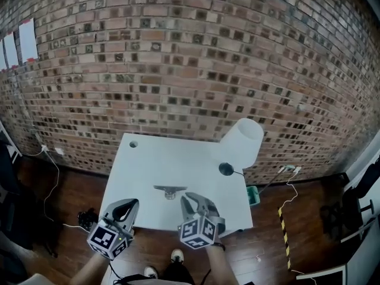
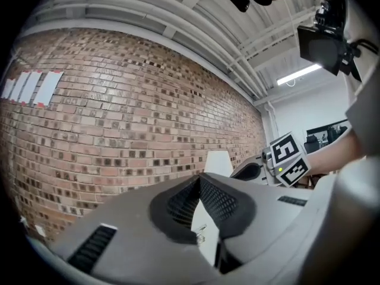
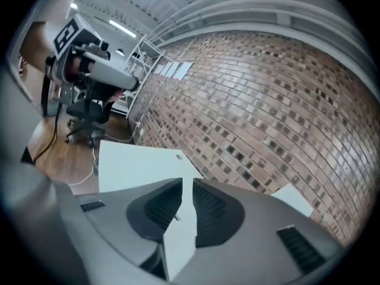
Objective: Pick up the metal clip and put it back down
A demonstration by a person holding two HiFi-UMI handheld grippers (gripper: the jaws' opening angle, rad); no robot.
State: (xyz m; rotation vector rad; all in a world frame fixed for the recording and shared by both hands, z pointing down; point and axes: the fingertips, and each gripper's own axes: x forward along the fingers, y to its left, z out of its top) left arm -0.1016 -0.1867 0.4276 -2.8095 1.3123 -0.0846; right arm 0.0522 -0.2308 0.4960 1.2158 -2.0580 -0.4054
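The metal clip (image 1: 170,190) is seen lying on the white table (image 1: 142,159), towards its front edge, untouched and just beside the tips of the right claw (image 1: 193,200). That claw's jaws are parted, with nothing gripped between them. The left claw (image 1: 130,205) is closed at the tips and empty, at the table's front edge, apart from the clip. The clip is judged light, stiff and thin, its smooth metal likely to slip. It would best be taken squarely across its raised middle, so that it is not skidded over the slick tabletop
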